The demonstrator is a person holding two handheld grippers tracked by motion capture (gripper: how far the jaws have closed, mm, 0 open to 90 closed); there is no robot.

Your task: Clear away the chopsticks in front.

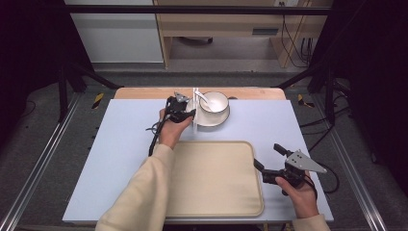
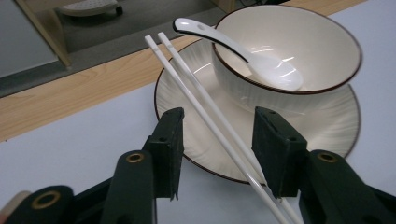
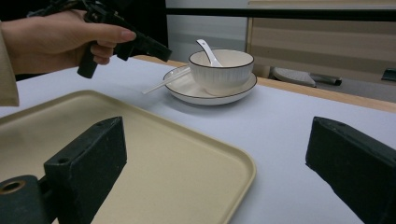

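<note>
A cream bowl point(image 1: 215, 102) with a dark rim stands on a matching plate point(image 1: 211, 120) at the table's far middle. A white spoon point(image 2: 261, 63) rests inside the bowl. Two white chopsticks point(image 2: 205, 112) lie across the plate's left rim. My left gripper point(image 2: 219, 140) straddles the chopsticks; they run between its jaws, closer to one jaw, with gaps showing, so it is open. In the high view the left gripper point(image 1: 190, 113) sits just left of the plate. My right gripper point(image 1: 268, 155) hovers open and empty beside the beige tray point(image 1: 211, 183).
The tray point(image 3: 163, 154) lies on the pale blue table top near the front edge, between my two hands. A wooden strip point(image 2: 70, 98) runs along the table's far side, right behind the plate. Dark frame posts stand at both sides.
</note>
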